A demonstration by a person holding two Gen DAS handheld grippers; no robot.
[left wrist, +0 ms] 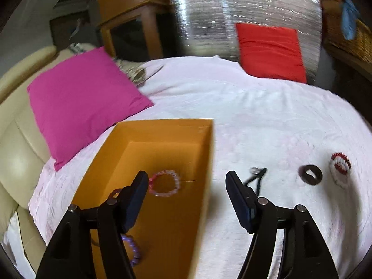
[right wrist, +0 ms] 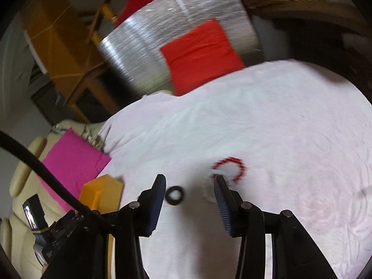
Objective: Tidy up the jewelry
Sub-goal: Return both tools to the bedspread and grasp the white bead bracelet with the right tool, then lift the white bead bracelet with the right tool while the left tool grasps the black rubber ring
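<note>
White sheet (left wrist: 267, 107) covers the bed; everything sits on it. Pink cushion (left wrist: 83, 100) at its far-left edge, red cushion (left wrist: 269, 51) at the far edge.

Orange box (left wrist: 204, 162) stands on the sheet's near-left part, open top. Already inside: pink bead bracelet (left wrist: 164, 183) mid-floor, purple bead bracelet (left wrist: 133, 250) nearer me, partly behind my left finger.

Still loose on the sheet, right of the box, in a rough row running rightward: small dark cord piece (left wrist: 255, 177) just beside the box wall, then black ring (left wrist: 310, 174), then red-and-white bead bracelet (left wrist: 340, 168) furthest out. Blur hides finer detail on the cord piece.

My left tongs (left wrist: 187, 190): fingers apart, nothing between them, straddling the box's right wall, left finger over the box interior, right finger over the sheet near the cord piece.

My right tongs (right wrist: 189, 194): fingers apart, nothing held. Black ring (right wrist: 174, 195) lies just inside the left finger; red-and-white bracelet (right wrist: 231, 169) sits just ahead of the right fingertip, slightly right of centre. Both lie flat, no real long axis.

Judgement: right tongs are clearly nearer both loose rings. Ring is the likelier grab; needs a small shift left to centre it. The box lies to the left of it.
</note>
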